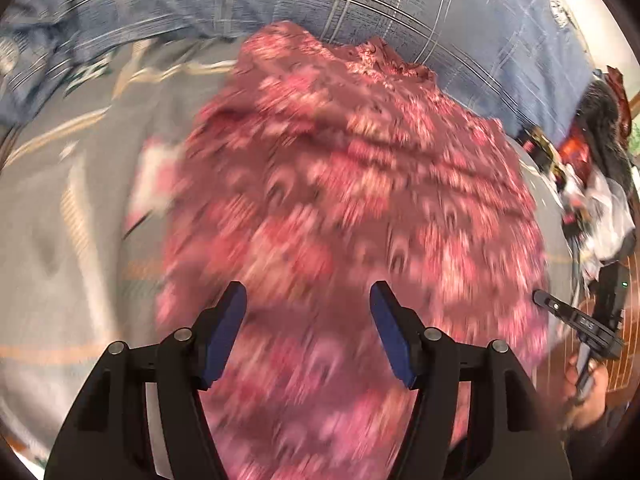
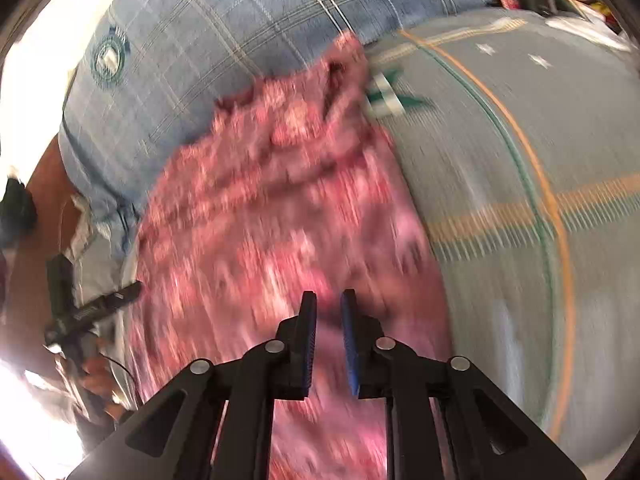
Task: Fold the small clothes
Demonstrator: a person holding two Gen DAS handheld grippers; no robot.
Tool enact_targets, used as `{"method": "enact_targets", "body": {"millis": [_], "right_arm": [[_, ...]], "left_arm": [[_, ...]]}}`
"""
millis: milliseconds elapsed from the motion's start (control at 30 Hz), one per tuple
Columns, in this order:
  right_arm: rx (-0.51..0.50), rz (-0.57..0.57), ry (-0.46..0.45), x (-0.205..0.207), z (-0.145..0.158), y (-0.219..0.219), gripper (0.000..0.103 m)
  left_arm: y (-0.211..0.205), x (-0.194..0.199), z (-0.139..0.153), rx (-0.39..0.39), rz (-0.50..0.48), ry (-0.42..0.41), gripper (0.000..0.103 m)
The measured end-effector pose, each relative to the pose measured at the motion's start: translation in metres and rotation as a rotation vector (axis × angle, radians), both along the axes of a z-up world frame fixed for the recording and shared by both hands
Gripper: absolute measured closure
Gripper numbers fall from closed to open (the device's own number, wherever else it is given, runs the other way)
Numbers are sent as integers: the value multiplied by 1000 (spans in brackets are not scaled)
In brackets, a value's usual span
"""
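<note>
The left tongs [image 1: 308, 300] stand spread and empty above the pink floral garment [image 1: 352, 184], which lies on the bed [image 1: 60, 208] ahead of and beneath both tools; the right tongs [image 2: 328, 304] are only slightly parted, pinching nothing. This looks like a pause between folds, so the next move calls for fresh grips on an edge. Blur hides the garment's edges and folds.

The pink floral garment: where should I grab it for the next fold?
Grip the pink floral garment at its ruffled far edge beside the blue plaid pillow, coming from above. That edge looks raised and free, though blur hides the exact folds.
</note>
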State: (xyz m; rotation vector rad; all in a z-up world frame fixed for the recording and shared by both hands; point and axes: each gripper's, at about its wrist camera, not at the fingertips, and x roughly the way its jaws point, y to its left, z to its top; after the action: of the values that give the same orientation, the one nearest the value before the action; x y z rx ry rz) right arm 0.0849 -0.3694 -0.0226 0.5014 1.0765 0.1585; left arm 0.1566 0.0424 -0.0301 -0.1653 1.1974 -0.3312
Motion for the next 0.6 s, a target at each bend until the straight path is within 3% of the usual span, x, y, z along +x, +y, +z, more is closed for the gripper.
{"method": "enact_targets", "body": {"millis": [67, 167, 333, 467, 600], "right_arm": [[-65, 15, -2, -26, 2, 3, 87], [-131, 7, -21, -55, 8, -2, 71], [-187, -48, -30, -103, 12, -24, 64], [-167, -56, 8, -123, 1, -34, 59], [-52, 32, 31, -130, -14, -24, 58]], "left_arm": [[16, -24, 4, 11, -1, -3, 40], [37, -53, 1, 25, 6, 25, 39], [53, -104, -17, 46, -17, 99, 39], [44, -132, -36, 67, -56, 144, 39], [33, -144, -37, 68, -97, 140, 34]]}}
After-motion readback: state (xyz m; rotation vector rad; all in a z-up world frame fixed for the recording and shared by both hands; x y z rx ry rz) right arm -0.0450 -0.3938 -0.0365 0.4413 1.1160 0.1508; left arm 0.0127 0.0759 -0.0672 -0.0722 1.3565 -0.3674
